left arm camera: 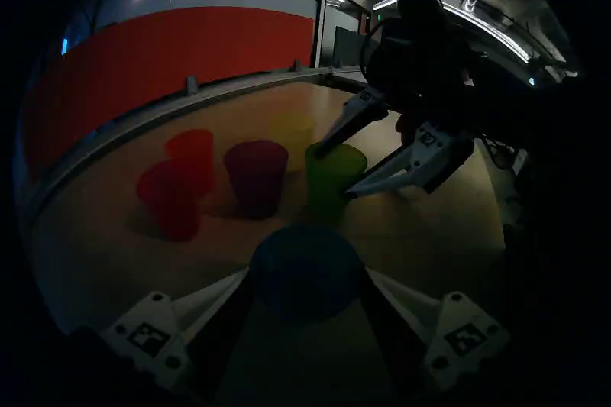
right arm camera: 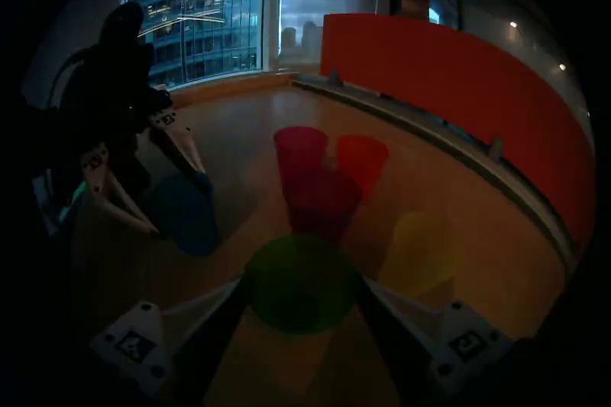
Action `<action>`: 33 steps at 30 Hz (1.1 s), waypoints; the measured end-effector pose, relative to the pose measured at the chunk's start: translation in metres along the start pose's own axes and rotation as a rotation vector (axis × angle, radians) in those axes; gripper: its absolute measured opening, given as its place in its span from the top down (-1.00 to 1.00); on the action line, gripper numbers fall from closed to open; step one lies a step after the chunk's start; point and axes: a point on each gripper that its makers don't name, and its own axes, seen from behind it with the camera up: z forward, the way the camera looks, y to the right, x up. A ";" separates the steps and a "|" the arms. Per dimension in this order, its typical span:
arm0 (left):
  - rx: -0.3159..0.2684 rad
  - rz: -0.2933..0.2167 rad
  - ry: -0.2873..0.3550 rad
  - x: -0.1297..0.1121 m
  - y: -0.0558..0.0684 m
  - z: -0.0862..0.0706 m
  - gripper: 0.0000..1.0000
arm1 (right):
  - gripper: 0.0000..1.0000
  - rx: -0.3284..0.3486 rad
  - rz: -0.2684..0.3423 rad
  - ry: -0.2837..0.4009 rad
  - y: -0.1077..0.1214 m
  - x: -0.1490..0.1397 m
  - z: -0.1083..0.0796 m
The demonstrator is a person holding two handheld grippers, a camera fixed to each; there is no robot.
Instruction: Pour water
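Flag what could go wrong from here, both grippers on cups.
1. The green cup in the right gripper stands close to the purple cup and yellow cup; swinging it could topple them.
2. Light is dim and no water level shows in it or in the blue cup in the left gripper, so a pour may spill.

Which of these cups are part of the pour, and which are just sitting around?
In the job: blue cup in the left gripper; green cup in the right gripper.
Lying about: near red cup, far red cup, purple cup, yellow cup, all on the wooden table.
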 end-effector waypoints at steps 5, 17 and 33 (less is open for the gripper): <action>0.002 0.001 0.001 0.000 -0.001 -0.001 -0.78 | -0.95 -0.002 0.007 0.002 0.000 0.001 0.001; 0.023 -0.002 0.025 0.009 -0.007 -0.008 -0.78 | -0.86 -0.013 0.026 0.042 0.002 0.012 -0.012; 0.082 0.014 0.174 0.064 -0.008 -0.037 -0.78 | -0.86 -0.058 0.013 0.163 -0.001 0.059 -0.049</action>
